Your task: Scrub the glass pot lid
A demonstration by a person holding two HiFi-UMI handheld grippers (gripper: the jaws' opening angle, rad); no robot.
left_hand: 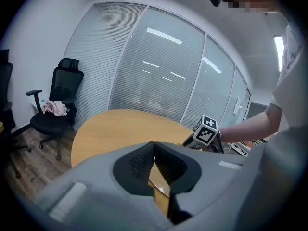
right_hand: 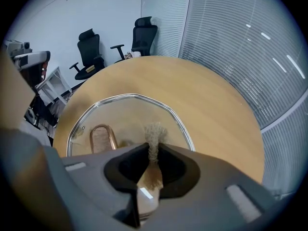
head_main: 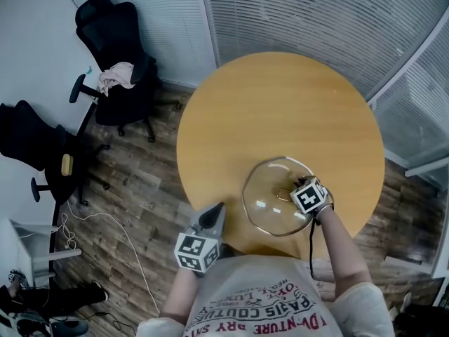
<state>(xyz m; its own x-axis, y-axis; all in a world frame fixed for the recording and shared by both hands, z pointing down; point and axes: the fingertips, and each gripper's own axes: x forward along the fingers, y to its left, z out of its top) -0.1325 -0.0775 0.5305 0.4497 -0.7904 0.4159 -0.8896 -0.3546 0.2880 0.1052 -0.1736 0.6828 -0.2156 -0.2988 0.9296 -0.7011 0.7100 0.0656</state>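
The glass pot lid [head_main: 273, 195] lies flat near the front edge of the round wooden table [head_main: 280, 104], steel rim and copper-coloured handle [right_hand: 102, 137] up. My right gripper [head_main: 300, 185] hangs over the lid's right part, its jaws shut on a tuft of beige scrubbing pad [right_hand: 155, 137] that pokes out over the glass [right_hand: 120, 114]. My left gripper [head_main: 212, 215] is off the table's front left edge, jaws shut with nothing between them; in the left gripper view its jaws [left_hand: 154, 150] point across the table toward the right gripper's marker cube [left_hand: 206, 130].
Two black office chairs [head_main: 119, 69] stand on the wood floor left of the table, one with a pink cloth [head_main: 116, 76] on its seat. Glass walls with blinds [head_main: 316, 20] run behind the table. A cable [head_main: 105, 220] lies on the floor.
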